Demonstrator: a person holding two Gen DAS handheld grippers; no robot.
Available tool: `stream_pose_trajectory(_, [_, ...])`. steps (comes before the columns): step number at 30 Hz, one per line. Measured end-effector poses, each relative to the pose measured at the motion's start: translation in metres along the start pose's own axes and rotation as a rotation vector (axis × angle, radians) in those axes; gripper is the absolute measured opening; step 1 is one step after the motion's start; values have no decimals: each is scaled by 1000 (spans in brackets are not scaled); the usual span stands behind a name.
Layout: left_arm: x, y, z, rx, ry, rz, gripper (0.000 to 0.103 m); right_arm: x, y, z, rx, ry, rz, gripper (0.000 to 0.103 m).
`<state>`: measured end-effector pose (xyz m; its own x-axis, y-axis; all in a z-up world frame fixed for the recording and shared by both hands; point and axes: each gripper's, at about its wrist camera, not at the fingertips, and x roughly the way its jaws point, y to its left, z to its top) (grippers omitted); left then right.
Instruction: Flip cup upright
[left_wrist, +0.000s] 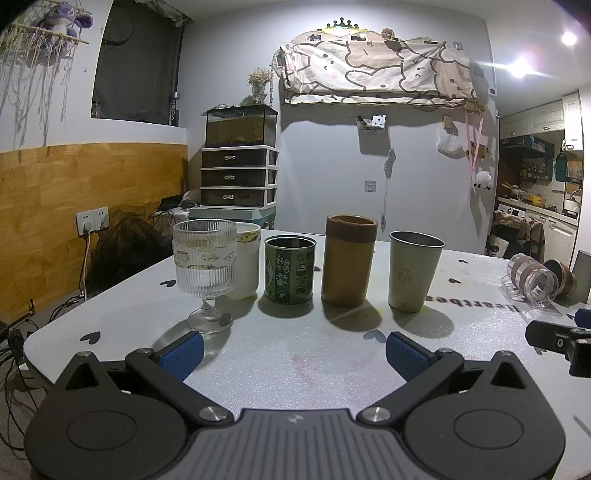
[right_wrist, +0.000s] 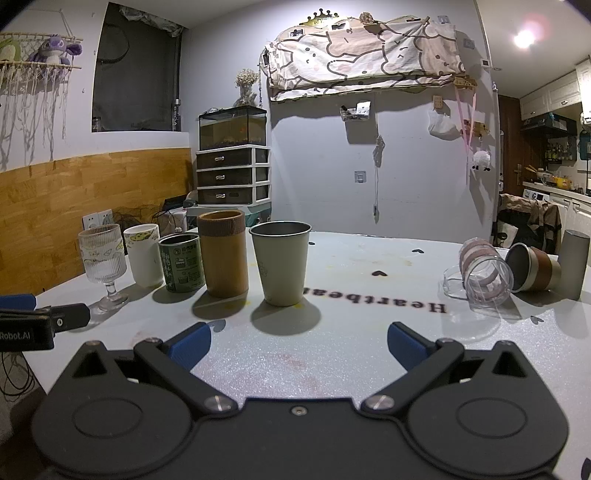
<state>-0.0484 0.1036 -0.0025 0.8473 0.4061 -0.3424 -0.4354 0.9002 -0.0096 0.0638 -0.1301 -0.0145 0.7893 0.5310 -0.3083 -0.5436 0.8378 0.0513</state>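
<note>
Two cups lie on their sides at the table's right: a clear glass mug with pink bands (right_wrist: 485, 275) (left_wrist: 532, 278) and, behind it, a metal cup with a brown sleeve (right_wrist: 535, 267) (left_wrist: 561, 277). My right gripper (right_wrist: 299, 347) is open and empty, low over the table, well short and left of them. My left gripper (left_wrist: 293, 354) is open and empty in front of a row of upright cups: ribbed goblet (left_wrist: 205, 271), white cup (left_wrist: 245, 269), green tin (left_wrist: 290, 273), bamboo cup (left_wrist: 349, 260), cream tumbler (left_wrist: 413, 271).
A grey cylinder (right_wrist: 574, 262) stands upright right of the fallen cups, near the table's right edge. The white table (right_wrist: 369, 258) bears heart marks and printed lettering. The left gripper's tip (right_wrist: 44, 321) shows at the right wrist view's left edge. Drawers and a fish tank stand behind.
</note>
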Motion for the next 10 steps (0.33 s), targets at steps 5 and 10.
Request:
stream_pose_trajectory(5, [0, 0, 0, -3, 4, 0, 103, 0, 0, 0, 0, 0, 0, 103])
stream_pose_trajectory(10, [0, 1, 0, -3, 4, 1, 103, 0, 0, 0, 0, 1, 0, 103])
